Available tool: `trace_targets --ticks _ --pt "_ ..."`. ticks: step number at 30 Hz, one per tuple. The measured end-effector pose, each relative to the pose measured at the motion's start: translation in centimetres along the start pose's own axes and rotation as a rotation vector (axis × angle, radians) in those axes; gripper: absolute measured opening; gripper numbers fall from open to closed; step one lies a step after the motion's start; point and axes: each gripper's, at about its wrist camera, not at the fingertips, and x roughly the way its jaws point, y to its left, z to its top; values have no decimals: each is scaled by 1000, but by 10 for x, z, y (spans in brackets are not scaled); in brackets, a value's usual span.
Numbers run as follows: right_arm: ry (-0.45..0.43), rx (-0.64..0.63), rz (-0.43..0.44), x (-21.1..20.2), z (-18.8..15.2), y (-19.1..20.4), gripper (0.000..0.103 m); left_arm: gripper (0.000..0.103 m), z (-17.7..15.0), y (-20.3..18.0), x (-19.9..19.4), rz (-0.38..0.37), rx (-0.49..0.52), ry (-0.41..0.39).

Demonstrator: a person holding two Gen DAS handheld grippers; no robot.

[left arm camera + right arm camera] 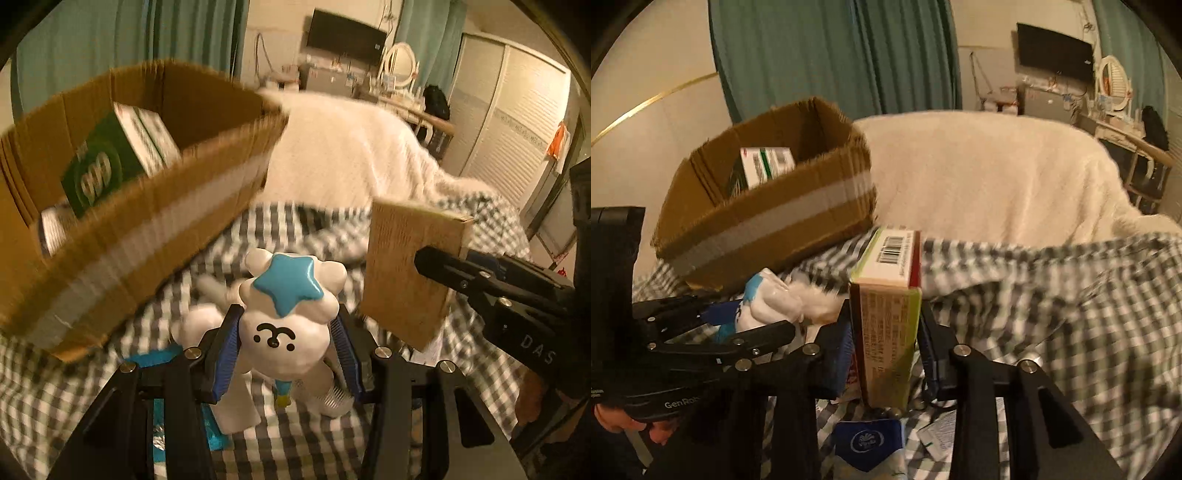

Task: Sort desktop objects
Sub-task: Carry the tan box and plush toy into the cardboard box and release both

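Note:
A white toy figure (291, 343) with a blue star on its head sits between the blue pads of my left gripper (286, 317), which is shut on its body. My right gripper (884, 314) is shut on an upright green and tan carton (894, 258) with a barcode on top; the left wrist view shows the same carton (402, 266) held from the right by that gripper (439, 258). An open cardboard box (147, 240) (768, 229) with a grey tape band stands at the far left on the bed, holding a green and white packet (110, 158) (764, 162).
The checked bed sheet (1052, 314) lies under both grippers, with a fluffy white blanket (979, 173) behind it. A dark blue pouch (866, 443) and papers lie beneath the right gripper, and a blue wrapper (159, 362) lies under the left. A desk and a monitor stand far back.

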Motion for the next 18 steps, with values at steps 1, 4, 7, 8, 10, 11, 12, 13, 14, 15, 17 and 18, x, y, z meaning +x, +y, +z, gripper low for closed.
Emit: trace_targets --ticks 1,4,7,8,10,11,12,13,14,15,17,18 --pt "-9 6 -3 -4 3 -1 29 49 5 -1 -7 -3 -4 -24" --pt "-49 8 4 -17 20 1 29 49 26 1 -30 1 -11 -103" --pt "-106 -21 26 -36 48 14 29 49 52 9 -55 19 -21 -181" --pt "-127 -31 38 -40 61 22 29 49 61 15 -63 26 -26 -201" --pt "-159 -49 76 -46 84 37 29 49 81 29 -72 65 -27 -229" --pt "-173 -54 97 -46 98 46 29 49 88 35 -73 88 -21 -233" --pt "-183 -54 112 -44 110 54 29 49 94 43 -71 118 -11 -229" --pt "-186 -52 130 -39 121 62 29 49 99 52 -67 140 -10 -221" --pt "-185 -45 147 -32 133 70 29 49 103 64 -60 148 -17 -200" --pt "-185 -41 160 -22 143 79 29 49 104 72 -54 151 -28 -186" --pt "-176 -50 165 -2 156 94 29 49 104 89 -38 151 -62 -153" --pt "-174 -49 164 4 160 98 29 49 103 96 -29 152 -73 -137"
